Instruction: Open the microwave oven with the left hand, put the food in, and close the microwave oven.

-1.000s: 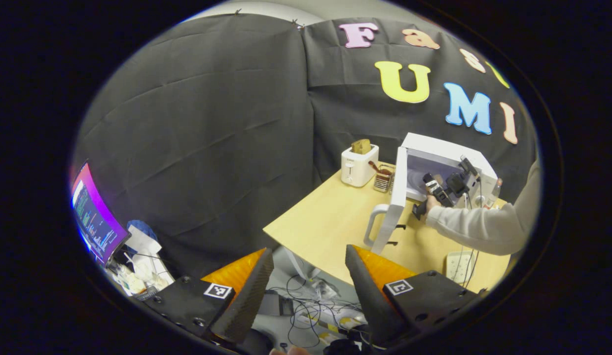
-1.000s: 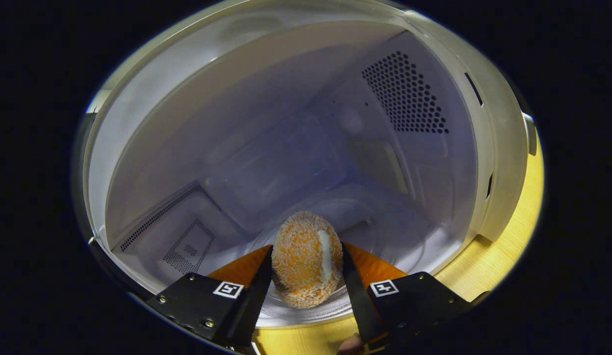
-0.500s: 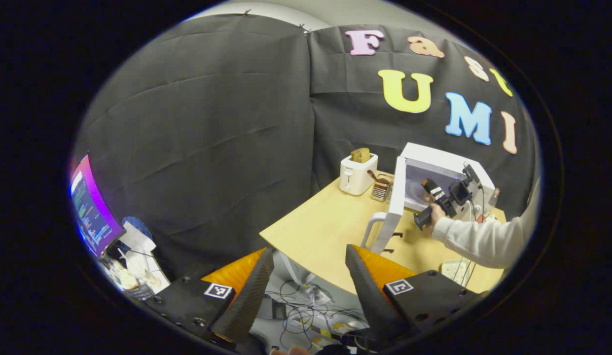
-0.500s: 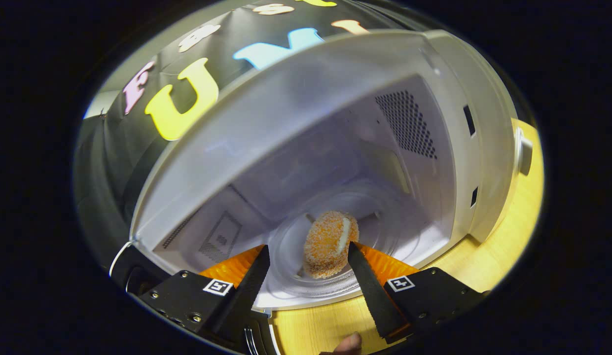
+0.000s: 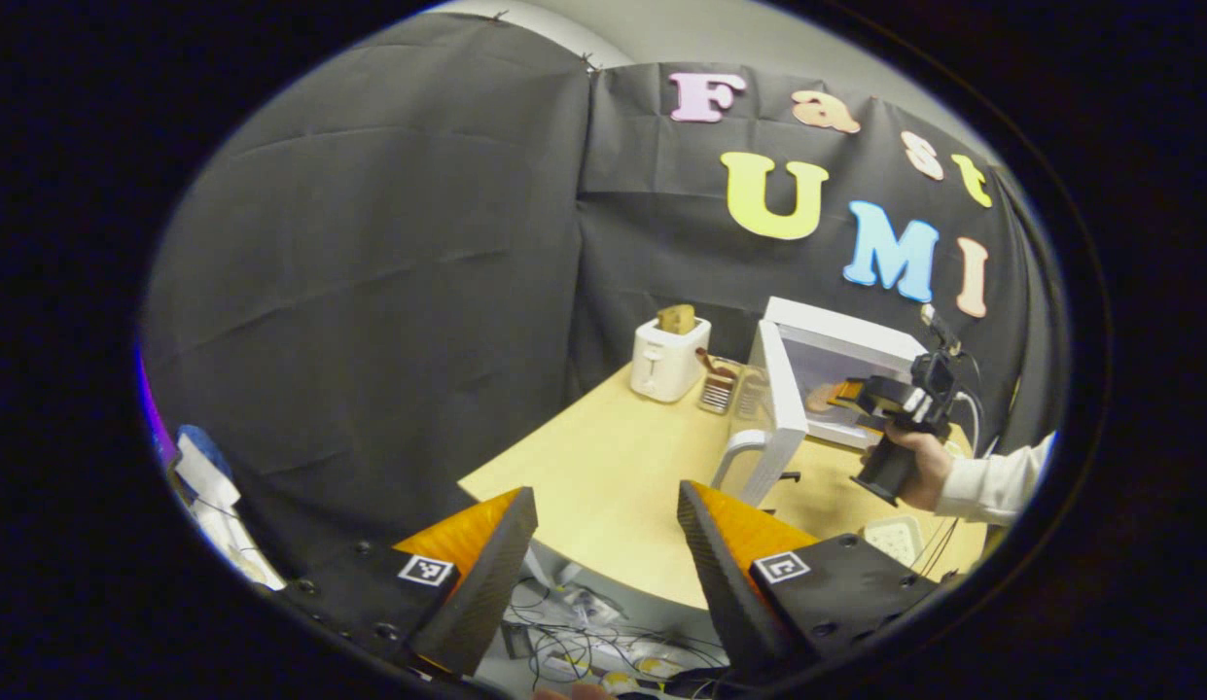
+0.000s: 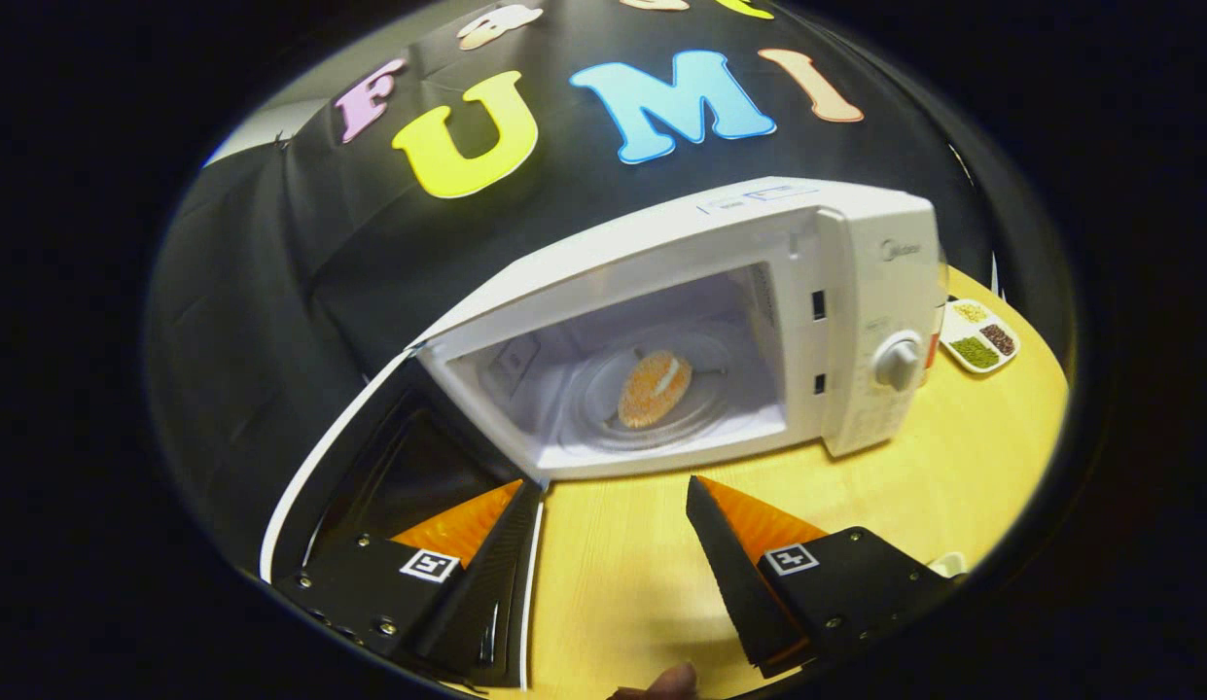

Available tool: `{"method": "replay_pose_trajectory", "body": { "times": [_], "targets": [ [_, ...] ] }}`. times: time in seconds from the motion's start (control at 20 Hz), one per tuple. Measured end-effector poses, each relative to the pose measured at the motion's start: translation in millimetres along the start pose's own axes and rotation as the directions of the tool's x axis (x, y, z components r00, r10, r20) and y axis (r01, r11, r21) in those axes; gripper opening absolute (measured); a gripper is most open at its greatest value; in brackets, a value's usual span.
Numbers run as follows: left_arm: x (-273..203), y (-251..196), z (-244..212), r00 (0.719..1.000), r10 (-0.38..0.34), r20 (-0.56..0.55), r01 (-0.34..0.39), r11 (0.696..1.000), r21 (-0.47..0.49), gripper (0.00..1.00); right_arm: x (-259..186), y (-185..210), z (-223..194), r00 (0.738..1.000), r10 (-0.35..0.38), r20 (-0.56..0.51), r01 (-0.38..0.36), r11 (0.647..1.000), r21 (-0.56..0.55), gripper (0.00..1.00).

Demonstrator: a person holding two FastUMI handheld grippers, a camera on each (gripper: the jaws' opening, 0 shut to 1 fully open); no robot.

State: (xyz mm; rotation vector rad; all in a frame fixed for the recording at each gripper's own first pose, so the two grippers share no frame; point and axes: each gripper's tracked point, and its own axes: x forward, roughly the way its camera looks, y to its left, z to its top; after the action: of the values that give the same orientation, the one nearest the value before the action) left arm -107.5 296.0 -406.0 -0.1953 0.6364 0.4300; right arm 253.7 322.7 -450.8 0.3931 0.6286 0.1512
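Observation:
The white microwave oven (image 6: 856, 282) stands on the wooden table (image 6: 953, 457) with its door (image 6: 360, 467) swung wide to the left. A crumbed orange food piece (image 6: 654, 389) lies on the glass turntable inside. My right gripper (image 6: 613, 501) is open in front of the cavity, over the table and apart from the food. In the left gripper view my left gripper (image 5: 603, 506) is open and holds nothing, well back from the table. That view shows the microwave (image 5: 836, 360), its open door (image 5: 783, 408) with a white handle, and the right gripper (image 5: 890, 403) held by a sleeved hand.
A white toaster (image 5: 666, 357) with bread in it and a small wire rack (image 5: 717, 389) stand left of the microwave. A divided dish of grains (image 6: 977, 335) sits at its right. A white power strip (image 5: 895, 537) lies near the table's front; cables litter the floor (image 5: 584, 651).
My right gripper opened, left the food on the turntable and drew back out of the microwave. The left gripper drifted farther from the table, still open.

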Motion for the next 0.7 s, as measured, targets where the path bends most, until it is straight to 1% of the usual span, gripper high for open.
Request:
{"method": "replay_pose_trajectory", "body": {
  "times": [0.1,0.15,0.2,0.25,0.3,0.4,0.45,0.55,0.65,0.7],
  "targets": [
    [34.8,-0.7,0.7,0.998,-0.063,0.013,0.062,0.998,0.021,0.93,-49.1,3.7,-8.0,0.999,0.034,-0.015,-0.034,0.999,-0.013,0.98],
    [48.0,-4.2,-4.6,0.995,-0.095,0.0,0.095,0.995,0.019,0.94,-72.0,2.9,-17.2,0.998,0.041,-0.04,-0.042,0.998,-0.035,0.98],
    [61.2,-5.5,-7.8,0.993,-0.116,-0.003,0.116,0.993,0.011,1.0,-93.9,-1.3,-22.2,0.998,0.038,-0.056,-0.041,0.997,-0.069,0.98],
    [73.6,-5.8,-8.3,0.992,-0.129,-0.01,0.129,0.992,0.005,0.98,-115.5,-6.7,-23.2,0.998,0.03,-0.052,-0.035,0.994,-0.102,0.98],
    [83.1,-6.9,-8.3,0.99,-0.144,-0.004,0.144,0.99,-0.002,0.97,-134.5,-9.3,-22.2,0.998,0.038,-0.044,-0.044,0.991,-0.128,0.98],
    [99.7,-9.0,-15.3,0.987,-0.16,-0.021,0.16,0.987,-0.001,0.96,-166.7,-21.4,-29.1,0.998,0.018,-0.059,-0.029,0.983,-0.179,0.98],
    [106.3,-9.8,-19.9,0.986,-0.163,-0.032,0.163,0.987,0.005,0.93,-181.0,-25.1,-32.3,0.998,0.015,-0.069,-0.028,0.98,-0.199,0.98],
    [120.8,-10.4,-24.5,0.985,-0.168,-0.041,0.169,0.986,0.012,1.0,-204.2,-32.4,-32.8,0.998,0.01,-0.067,-0.025,0.975,-0.219,0.98],
    [135.6,-17.0,-30.4,0.983,-0.175,-0.059,0.176,0.984,0.013,0.93,-222.5,-38.7,-34.6,0.997,0.004,-0.074,-0.022,0.969,-0.247,0.98],
    [142.4,-19.9,-31.0,0.982,-0.176,-0.066,0.177,0.984,0.015,0.97,-230.8,-44.1,-36.4,0.997,-0.004,-0.083,-0.019,0.963,-0.27,0.98]
  ]
}}
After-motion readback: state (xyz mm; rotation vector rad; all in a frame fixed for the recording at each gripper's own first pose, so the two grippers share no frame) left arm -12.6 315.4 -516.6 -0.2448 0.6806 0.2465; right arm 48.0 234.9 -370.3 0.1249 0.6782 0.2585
